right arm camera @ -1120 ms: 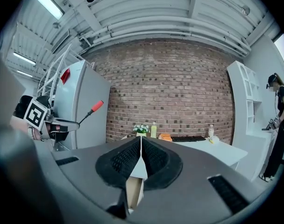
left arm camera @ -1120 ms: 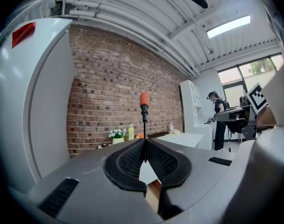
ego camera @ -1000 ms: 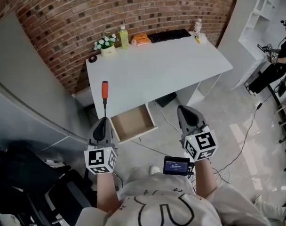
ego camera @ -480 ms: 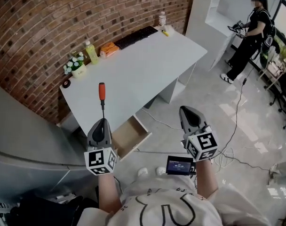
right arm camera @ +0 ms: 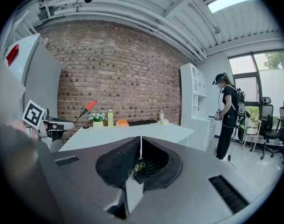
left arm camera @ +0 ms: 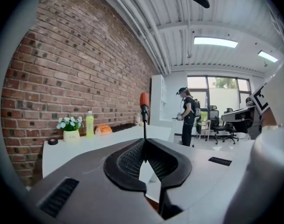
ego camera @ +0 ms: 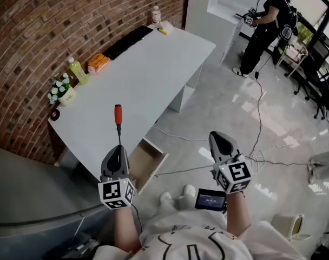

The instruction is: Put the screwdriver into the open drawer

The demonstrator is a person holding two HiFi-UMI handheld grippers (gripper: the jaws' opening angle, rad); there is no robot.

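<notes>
The screwdriver (ego camera: 118, 116) has a red handle and a dark shaft. The counter (ego camera: 148, 64) is white; the drawer (ego camera: 145, 163) seems tan inside.

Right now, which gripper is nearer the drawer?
Left. The left gripper, shut on the screwdriver, sits just left of the drawer; the right gripper is well off to its right.

Ceiling panels (left arm camera: 216, 42) and tall windows (left arm camera: 216, 85) light the room evenly; the glossy floor (ego camera: 275, 134) throws pale glare. Both gripper views bulge, black at the corners, the left gripper (left arm camera: 145, 143) soft up close.
</notes>
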